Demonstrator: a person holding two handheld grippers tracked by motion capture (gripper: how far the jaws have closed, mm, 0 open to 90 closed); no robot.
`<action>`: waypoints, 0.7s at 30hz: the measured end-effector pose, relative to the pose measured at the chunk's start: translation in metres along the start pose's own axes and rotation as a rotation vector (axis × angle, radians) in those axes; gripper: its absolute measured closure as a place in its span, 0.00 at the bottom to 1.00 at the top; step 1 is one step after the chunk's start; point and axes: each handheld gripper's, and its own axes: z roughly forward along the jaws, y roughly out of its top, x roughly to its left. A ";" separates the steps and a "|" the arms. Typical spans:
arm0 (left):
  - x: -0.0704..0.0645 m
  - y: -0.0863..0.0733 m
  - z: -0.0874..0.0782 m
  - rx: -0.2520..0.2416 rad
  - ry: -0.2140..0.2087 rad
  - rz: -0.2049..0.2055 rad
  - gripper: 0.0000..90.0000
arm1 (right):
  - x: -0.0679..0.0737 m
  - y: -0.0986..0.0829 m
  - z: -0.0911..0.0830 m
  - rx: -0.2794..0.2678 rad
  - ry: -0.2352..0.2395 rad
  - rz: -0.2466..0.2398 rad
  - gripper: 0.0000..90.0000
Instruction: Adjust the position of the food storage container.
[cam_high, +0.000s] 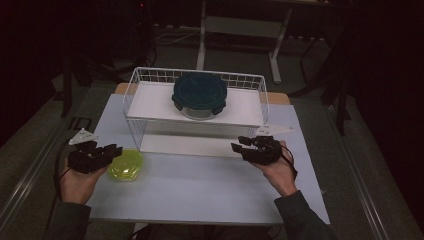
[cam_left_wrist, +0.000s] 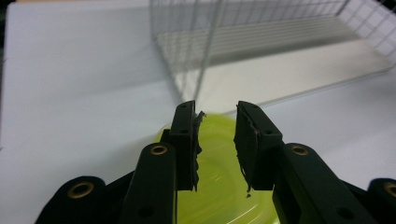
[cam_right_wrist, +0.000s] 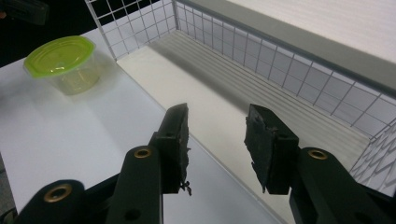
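With its jaws apart and nothing clamped between them, the left gripper (cam_left_wrist: 217, 140) hangs right over the near edge of the yellow-green lidded container (cam_high: 125, 165), so the step in hand looks like the reach-in before a grasp, not the grasp itself. In the left gripper view the lid sits directly under and between the two pads, blurred; contact can't be confirmed. Next move probably calls for lowering a bit, squaring the jaws across the container's rim or body, then closing; the lid is slick and low, so a shallow bite may slip. The container stands on the white bench (cam_high: 200, 190), just beside the front left corner of the wire rack (cam_high: 150, 80). Right gripper (cam_high: 252, 149) also has jaws apart and empty, pointing toward the rack's lower shelf, well apart from the container. A dark teal round container (cam_high: 199, 94) sits on the rack's upper shelf. Both forearms come in low, with each hand wrapped round its gripper from behind and wrists roughly level.
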 end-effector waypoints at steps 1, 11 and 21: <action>0.003 -0.003 0.000 0.004 0.007 -0.012 0.79 | 0.000 0.000 0.000 -0.001 0.001 -0.001 0.65; 0.031 -0.025 0.007 0.056 0.082 -0.094 1.00 | -0.001 -0.004 0.002 -0.001 0.007 0.012 0.65; 0.047 -0.045 0.023 0.099 0.084 -0.162 1.00 | 0.001 -0.005 0.003 -0.001 0.012 0.012 0.65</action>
